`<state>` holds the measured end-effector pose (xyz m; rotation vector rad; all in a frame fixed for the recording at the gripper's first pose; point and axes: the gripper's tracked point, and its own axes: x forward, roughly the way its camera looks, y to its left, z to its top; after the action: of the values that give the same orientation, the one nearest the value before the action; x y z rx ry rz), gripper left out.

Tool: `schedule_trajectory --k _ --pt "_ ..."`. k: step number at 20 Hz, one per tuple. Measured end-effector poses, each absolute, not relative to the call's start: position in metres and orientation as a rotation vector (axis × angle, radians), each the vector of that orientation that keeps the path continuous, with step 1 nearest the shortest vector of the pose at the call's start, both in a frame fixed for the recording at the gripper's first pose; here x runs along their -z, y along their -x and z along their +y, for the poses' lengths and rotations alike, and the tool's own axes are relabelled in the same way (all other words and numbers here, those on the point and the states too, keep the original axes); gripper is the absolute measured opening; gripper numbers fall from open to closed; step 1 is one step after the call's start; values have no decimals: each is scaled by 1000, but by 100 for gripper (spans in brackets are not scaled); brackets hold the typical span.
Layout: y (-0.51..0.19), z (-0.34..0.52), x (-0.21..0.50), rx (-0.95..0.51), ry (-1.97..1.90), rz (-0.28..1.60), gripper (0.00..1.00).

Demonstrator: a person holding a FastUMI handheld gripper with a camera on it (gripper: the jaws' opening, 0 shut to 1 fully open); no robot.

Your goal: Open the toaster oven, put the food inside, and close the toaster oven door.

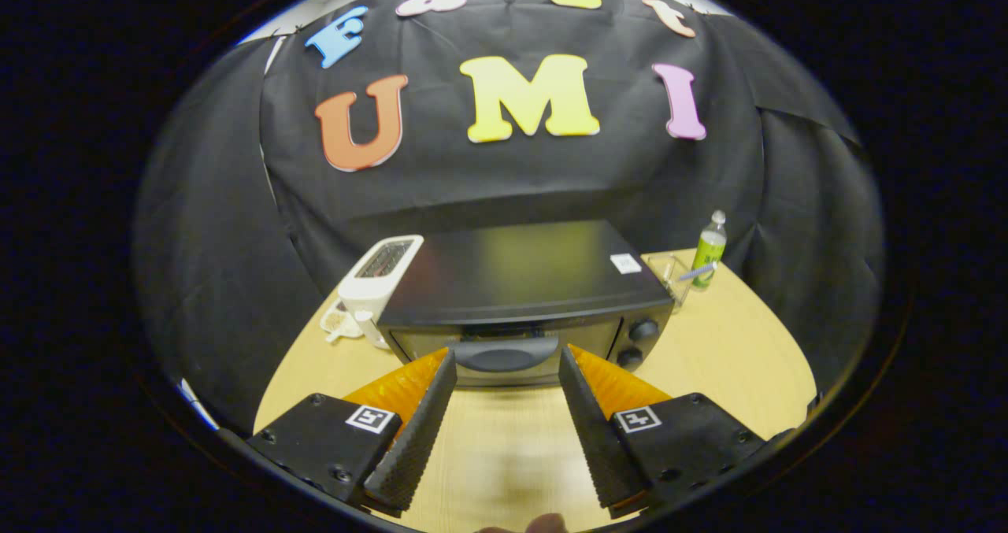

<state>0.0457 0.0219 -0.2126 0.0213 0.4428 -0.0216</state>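
Gripper [508, 364] fingers spread apart, holding nothing | toaster oven [524, 301] just ahead, door closed, handle [504, 354] between fingertips | white toaster [378, 277] beside it | wooden table [732, 352]

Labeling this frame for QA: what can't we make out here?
- Toaster oven interior: dark door glass hides it, gripper view.
- Door handle ends: near the open gripper fingers, contact unclear.
- Food: none identifiable; items beside the white toaster are too small.
- Bottle label: too small.
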Motion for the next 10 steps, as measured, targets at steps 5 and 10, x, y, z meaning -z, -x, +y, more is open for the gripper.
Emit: schedule_trajectory --k 5,10 --pt "-18 33 98 11 -24 231 87" --pt "12 39 5 -2 5 51 91"
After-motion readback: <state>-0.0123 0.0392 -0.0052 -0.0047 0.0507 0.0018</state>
